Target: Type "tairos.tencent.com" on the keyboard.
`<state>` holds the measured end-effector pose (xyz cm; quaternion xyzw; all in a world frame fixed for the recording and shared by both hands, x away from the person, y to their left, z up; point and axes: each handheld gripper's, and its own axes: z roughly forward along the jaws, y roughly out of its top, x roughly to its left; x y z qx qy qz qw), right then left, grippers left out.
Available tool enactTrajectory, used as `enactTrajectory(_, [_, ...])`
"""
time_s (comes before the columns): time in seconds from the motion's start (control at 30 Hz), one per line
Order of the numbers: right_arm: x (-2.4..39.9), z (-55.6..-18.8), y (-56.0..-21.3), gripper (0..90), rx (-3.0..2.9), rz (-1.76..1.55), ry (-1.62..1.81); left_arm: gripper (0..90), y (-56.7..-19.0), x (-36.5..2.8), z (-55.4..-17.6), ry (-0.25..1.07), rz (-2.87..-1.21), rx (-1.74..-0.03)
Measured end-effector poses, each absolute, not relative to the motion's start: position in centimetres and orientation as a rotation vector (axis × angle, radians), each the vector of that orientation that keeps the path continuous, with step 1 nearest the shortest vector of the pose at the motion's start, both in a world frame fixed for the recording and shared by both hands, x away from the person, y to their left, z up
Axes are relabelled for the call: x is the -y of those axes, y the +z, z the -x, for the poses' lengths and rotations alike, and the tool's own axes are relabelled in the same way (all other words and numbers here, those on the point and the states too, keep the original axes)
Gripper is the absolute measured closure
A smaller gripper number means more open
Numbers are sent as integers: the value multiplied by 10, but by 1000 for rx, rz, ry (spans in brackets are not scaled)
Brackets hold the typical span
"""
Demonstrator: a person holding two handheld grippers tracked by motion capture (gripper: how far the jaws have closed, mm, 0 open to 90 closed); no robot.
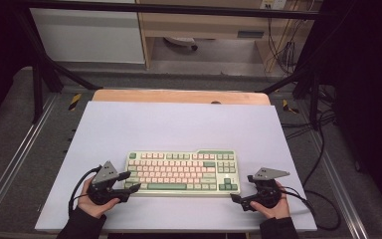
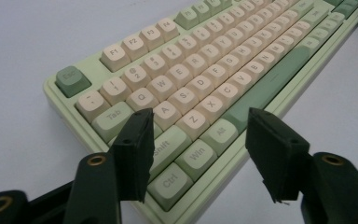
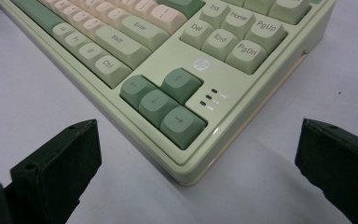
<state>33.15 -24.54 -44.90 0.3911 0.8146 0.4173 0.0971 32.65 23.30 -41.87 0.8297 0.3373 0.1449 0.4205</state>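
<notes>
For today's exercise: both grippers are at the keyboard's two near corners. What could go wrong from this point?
1. The left gripper straddles the keyboard's near-left corner, one jaw over the Shift and Tab keys; closing there may press keys or pull off keycaps rather than grip the case.
2. The right gripper is open and short of the corner by the arrow keys; lifting now, with one side ungripped, could tilt or slide the keyboard on the smooth mat.

Pale green keyboard (image 1: 181, 172) with cream and darker green keycaps, lying flat and keys-up on the near middle of the white surface (image 1: 179, 124), long side running left to right, space bar edge nearest. Compact layout, no numpad, arrow cluster at near right.
</notes>
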Motion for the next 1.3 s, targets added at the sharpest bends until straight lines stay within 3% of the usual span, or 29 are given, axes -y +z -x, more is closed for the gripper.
enactTrajectory(0.6, [245, -332, -449, 8, -2415, -1156, 1233, 668, -414, -208, -337, 328, -2090, -853])
enactTrajectory(1.3, [245, -332, -449, 8, -2417, -1154, 1234, 848, -410, -178, -356, 305, -2082, -836])
